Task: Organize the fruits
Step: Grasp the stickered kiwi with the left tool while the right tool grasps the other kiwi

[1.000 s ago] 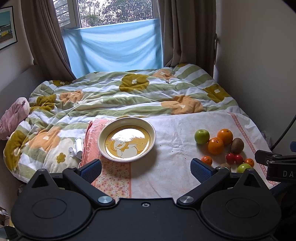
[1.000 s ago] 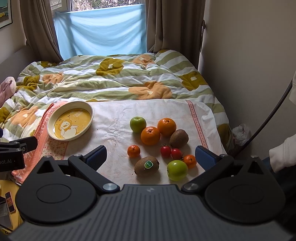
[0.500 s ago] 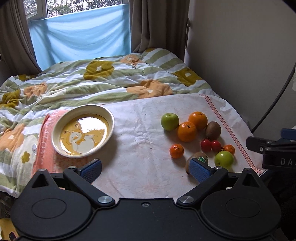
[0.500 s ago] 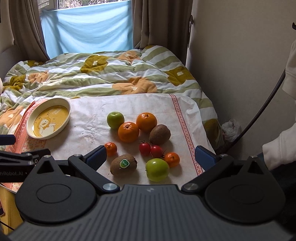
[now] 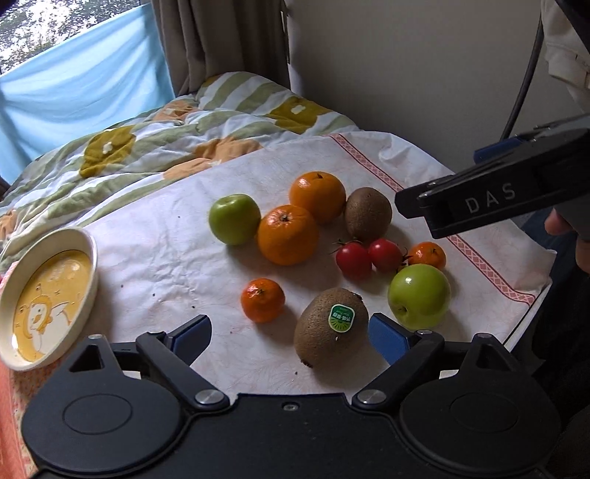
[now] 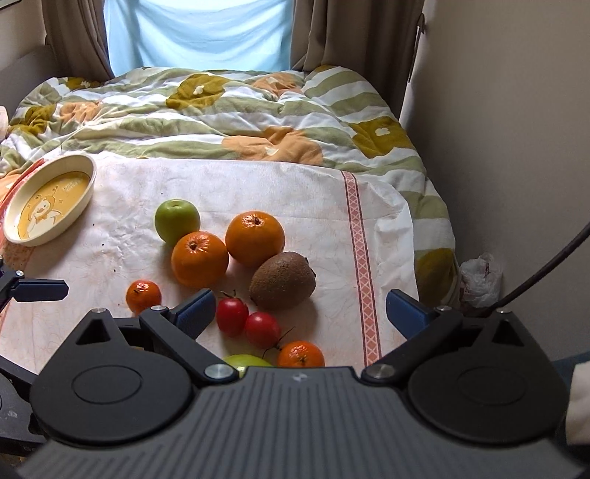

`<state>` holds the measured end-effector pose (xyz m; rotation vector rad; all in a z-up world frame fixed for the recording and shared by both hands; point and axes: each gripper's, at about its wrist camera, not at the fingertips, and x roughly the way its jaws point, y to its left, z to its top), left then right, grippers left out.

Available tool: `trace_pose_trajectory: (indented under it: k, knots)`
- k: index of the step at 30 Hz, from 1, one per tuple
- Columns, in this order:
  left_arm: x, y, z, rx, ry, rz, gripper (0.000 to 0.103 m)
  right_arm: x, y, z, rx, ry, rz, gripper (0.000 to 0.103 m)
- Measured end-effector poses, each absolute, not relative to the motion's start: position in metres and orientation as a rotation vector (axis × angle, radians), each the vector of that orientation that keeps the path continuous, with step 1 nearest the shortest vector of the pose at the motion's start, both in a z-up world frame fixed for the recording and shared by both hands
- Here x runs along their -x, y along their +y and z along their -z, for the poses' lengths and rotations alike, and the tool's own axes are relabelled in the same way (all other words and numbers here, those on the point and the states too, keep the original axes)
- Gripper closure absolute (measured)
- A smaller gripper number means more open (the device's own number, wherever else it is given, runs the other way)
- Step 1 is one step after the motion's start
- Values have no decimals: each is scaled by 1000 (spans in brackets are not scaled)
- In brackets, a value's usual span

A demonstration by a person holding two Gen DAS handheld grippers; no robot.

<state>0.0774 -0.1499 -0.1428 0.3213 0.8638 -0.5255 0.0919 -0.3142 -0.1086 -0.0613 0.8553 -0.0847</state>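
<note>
Fruit lies on a white cloth (image 5: 155, 258) on the bed. My left gripper (image 5: 289, 333) is open, low over the cloth, with a stickered kiwi (image 5: 330, 326) between its fingers and a small mandarin (image 5: 262, 299) just ahead. Nearby lie a green apple (image 5: 419, 296), two red tomatoes (image 5: 368, 256), two oranges (image 5: 287, 234), another kiwi (image 5: 368, 213) and another green apple (image 5: 234, 219). My right gripper (image 6: 300, 311) is open above the tomatoes (image 6: 247, 320) and the far kiwi (image 6: 283, 280). A yellow duck plate (image 5: 40, 298) sits at the left, also in the right wrist view (image 6: 48, 200).
A flowered striped quilt (image 6: 221, 107) covers the bed behind the cloth. A wall (image 6: 497, 110) runs close along the right. A blue sheet (image 6: 199, 33) and curtains hang at the window. The cloth's front edge (image 5: 523, 320) drops off at the right.
Both grippers have moved forward and down toward the fruit. The left has swung right from the plate, and the stickered kiwi now lies between its fingers.
</note>
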Motion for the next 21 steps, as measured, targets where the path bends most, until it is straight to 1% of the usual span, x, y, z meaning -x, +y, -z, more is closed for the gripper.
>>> trace_pose_trajectory:
  k: [6, 10, 12, 13, 21]
  knots:
    - [-86, -175, 170, -402, 901, 595, 24, -120, -330, 140, 78, 897, 22, 0]
    - [-85, -185, 183, -445, 917, 624, 28, -132, -334, 154, 68, 916, -8, 0]
    - [-85, -188, 189, -471, 924, 626, 35, -138, -334, 160, 73, 929, -26, 0]
    - [-86, -189, 191, -479, 927, 627, 36, -139, -334, 162, 76, 932, -31, 0]
    - [-86, -187, 194, -473, 903, 646, 37, -156, -335, 178, 96, 954, -66, 0]
